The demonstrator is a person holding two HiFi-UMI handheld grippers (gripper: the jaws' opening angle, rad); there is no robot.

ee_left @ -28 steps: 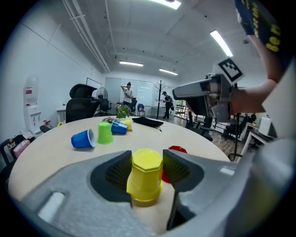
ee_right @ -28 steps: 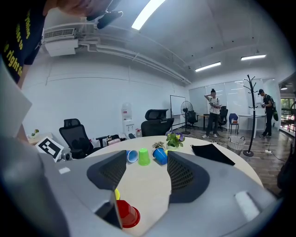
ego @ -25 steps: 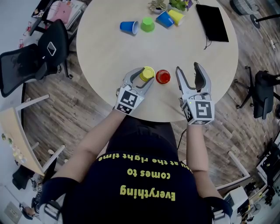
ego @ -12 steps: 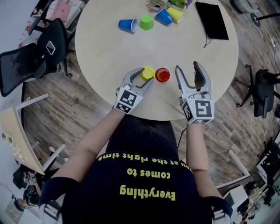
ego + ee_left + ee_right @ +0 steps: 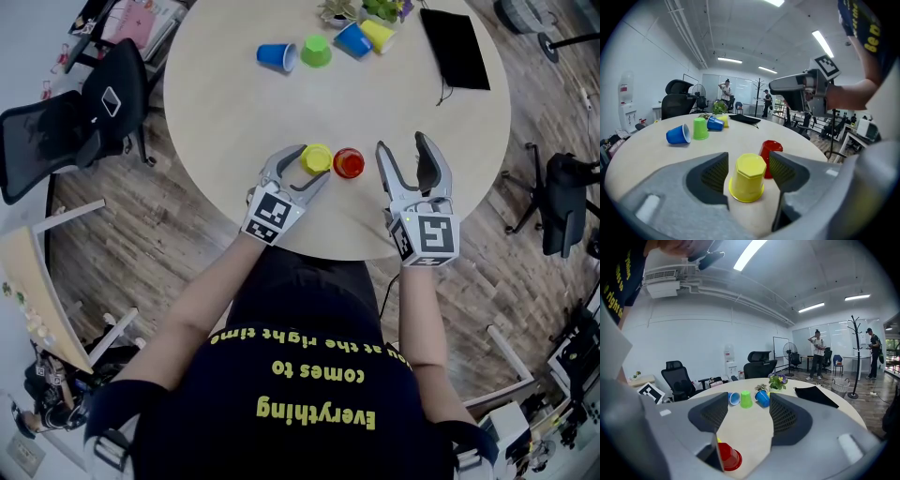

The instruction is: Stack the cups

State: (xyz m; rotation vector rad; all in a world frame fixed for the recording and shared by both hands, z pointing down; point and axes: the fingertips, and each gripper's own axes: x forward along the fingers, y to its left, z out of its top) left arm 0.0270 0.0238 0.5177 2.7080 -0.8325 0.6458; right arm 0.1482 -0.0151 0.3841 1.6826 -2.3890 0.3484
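Left gripper [image 5: 307, 165] sits at the near edge of the round table [image 5: 234, 108] with the upside-down yellow cup [image 5: 748, 177] standing between its jaws. The jaws have just been opening; there is a gap on both sides of the cup and the pads are off it, so nothing is gripped and the cup rests on the table by itself. Red cup [image 5: 349, 163], also upside down, stands just right of the yellow one, close beside it; contact can't be judged. Likely reason for the placement is that the two are parked side by side near the person as the start of a stack, or the yellow one was set down to be regripped. Right gripper [image 5: 403, 146] is right of the red cup, jaws wide apart and empty, pointing across the table; it looks ready to take the red cup or reach far. The other cups lie at the far side, well apart from the near pair: blue cup on its side [image 5: 277, 57], green cup [image 5: 316, 52] upside down just right of it, second blue cup [image 5: 352, 40] and far yellow cup [image 5: 378, 35], both tipped, next to a small plant [image 5: 361, 9]. A black flat pouch [image 5: 455, 49] lies far right. No cups are nested yet, so stacking is at an early stage.
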